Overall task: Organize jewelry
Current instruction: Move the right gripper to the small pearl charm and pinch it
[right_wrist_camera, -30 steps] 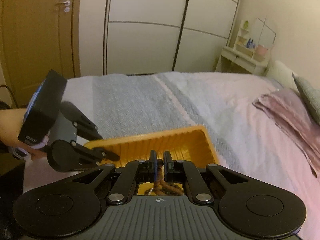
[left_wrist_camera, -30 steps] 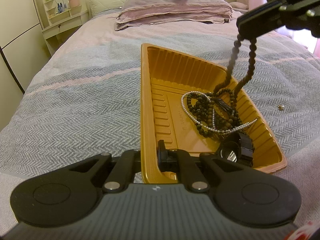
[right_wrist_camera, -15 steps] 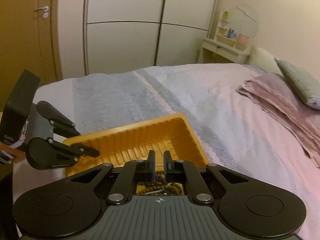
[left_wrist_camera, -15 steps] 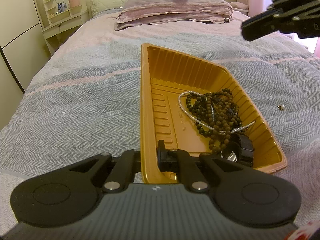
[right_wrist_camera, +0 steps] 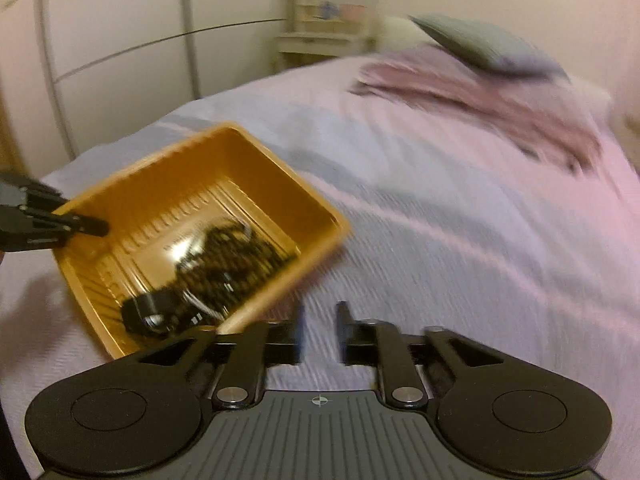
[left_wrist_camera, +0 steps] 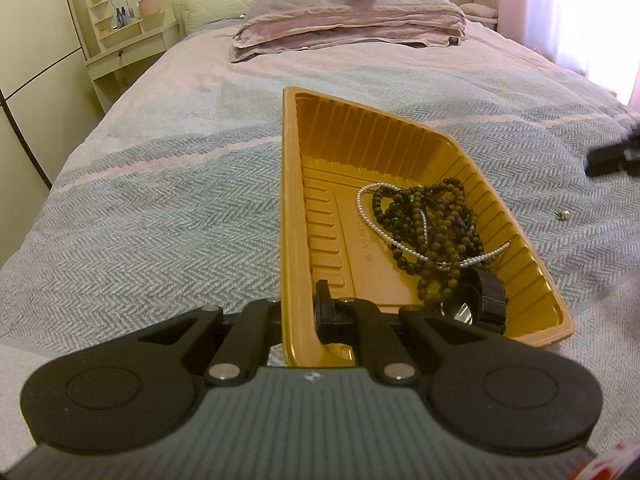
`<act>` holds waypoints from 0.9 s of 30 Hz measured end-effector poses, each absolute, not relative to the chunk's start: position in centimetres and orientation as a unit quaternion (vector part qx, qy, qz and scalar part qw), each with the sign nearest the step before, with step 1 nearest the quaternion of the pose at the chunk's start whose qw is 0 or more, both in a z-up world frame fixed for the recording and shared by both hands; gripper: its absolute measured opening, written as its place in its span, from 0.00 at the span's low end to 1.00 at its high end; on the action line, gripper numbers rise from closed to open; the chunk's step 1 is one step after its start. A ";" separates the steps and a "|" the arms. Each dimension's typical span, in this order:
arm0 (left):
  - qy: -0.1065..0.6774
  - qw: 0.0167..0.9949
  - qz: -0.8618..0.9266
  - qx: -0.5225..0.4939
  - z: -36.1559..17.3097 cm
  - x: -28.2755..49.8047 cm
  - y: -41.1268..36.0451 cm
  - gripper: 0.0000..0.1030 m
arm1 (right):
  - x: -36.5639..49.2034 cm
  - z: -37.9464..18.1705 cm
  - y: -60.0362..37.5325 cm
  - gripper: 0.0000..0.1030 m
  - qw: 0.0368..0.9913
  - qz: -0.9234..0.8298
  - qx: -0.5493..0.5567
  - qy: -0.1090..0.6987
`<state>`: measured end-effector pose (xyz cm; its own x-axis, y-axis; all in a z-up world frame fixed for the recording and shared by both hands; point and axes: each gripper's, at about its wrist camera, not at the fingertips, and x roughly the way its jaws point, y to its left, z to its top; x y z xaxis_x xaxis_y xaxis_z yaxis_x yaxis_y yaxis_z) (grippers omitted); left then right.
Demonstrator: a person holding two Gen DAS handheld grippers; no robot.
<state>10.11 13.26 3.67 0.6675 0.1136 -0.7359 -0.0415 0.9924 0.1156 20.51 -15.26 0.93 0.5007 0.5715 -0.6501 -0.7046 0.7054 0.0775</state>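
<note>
A gold plastic tray (left_wrist_camera: 332, 152) lies on the bed. My left gripper (left_wrist_camera: 298, 312) is shut on the tray's near left rim. In the tray lie a dark bead necklace (left_wrist_camera: 432, 220), a thin pearl strand (left_wrist_camera: 372, 220) and a black watch (left_wrist_camera: 476, 300). A small earring (left_wrist_camera: 563, 213) lies on the bedspread right of the tray. My right gripper (right_wrist_camera: 320, 332) is open and empty, low over the bedspread just right of the tray (right_wrist_camera: 256, 148); its tip (left_wrist_camera: 612, 158) shows at the right edge of the left wrist view. The right wrist view is blurred.
The bed has a grey and pink herringbone bedspread (left_wrist_camera: 160, 208). Pillows (left_wrist_camera: 344, 12) are stacked at the head. A white dresser (left_wrist_camera: 120, 32) stands at the far left beside wardrobe doors. A bright curtained window (left_wrist_camera: 580, 8) is at the far right.
My right gripper let go of the dark bead necklace, which dropped into the tray. It opened and swung down and to the right of the tray. The left gripper and tray stayed put.
</note>
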 end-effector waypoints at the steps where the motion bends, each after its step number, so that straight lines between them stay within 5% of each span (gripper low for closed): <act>1: 0.405 0.912 0.043 0.045 3.7 10.1 13.2 0.04 | 20.4 0.3 -16.3 0.49 0.863 0.364 -0.082 0.342; 19: 0.405 0.912 0.043 0.046 3.9 10.2 13.3 0.04 | 19.1 -5.9 -19.8 0.50 0.895 0.267 -0.026 0.356; 22: 0.406 0.912 0.042 0.046 3.9 10.2 13.3 0.04 | 19.8 -6.3 -18.5 0.37 0.895 0.275 -0.051 0.347; 27: 0.406 0.912 0.042 0.046 3.9 10.2 13.3 0.04 | 20.9 -7.2 -16.6 0.29 0.892 0.287 -0.131 0.324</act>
<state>10.17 13.28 3.86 0.6668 0.1138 -0.7365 -0.0393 0.9923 0.1177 20.85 -16.56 -7.16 0.6246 0.4268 -0.6540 -0.5973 0.8006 -0.0481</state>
